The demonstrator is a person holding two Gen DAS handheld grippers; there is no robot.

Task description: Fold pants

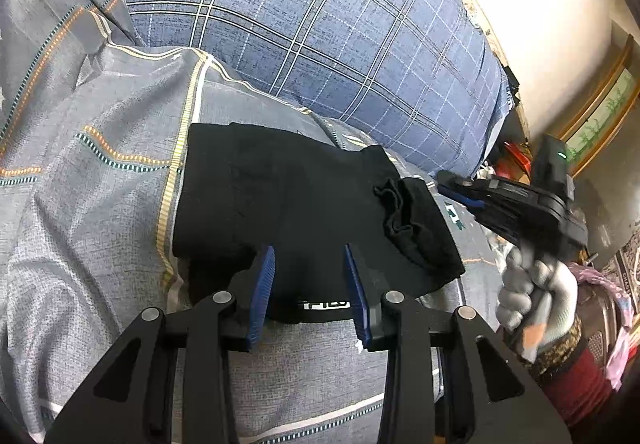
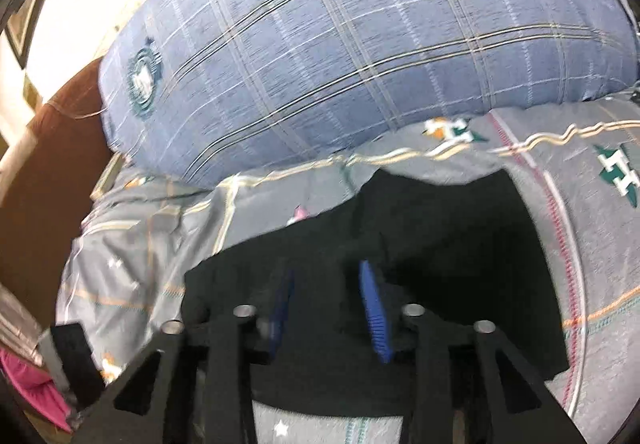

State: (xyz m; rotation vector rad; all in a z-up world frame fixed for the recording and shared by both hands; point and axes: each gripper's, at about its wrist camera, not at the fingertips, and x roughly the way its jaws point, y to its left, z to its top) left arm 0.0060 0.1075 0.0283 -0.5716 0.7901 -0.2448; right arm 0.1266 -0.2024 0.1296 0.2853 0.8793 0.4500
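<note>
I see folded pants [image 1: 304, 204] on the bed [image 1: 100, 244], pillow [image 1: 320, 24] behind. My left gripper [image 1: 310, 284] and right gripper [image 2: 330, 308] hover, jaws apart.

We count one pair of black pants [image 1: 304, 204], folded at centre; one blue plaid pillow [image 1: 312, 20] at twelve o'clock; one grey patterned bedsheet [image 1: 88, 212]; two grippers, left [image 1: 310, 284] at six and right [image 1: 460, 188] at three; one gloved hand [image 1: 536, 292].
</note>
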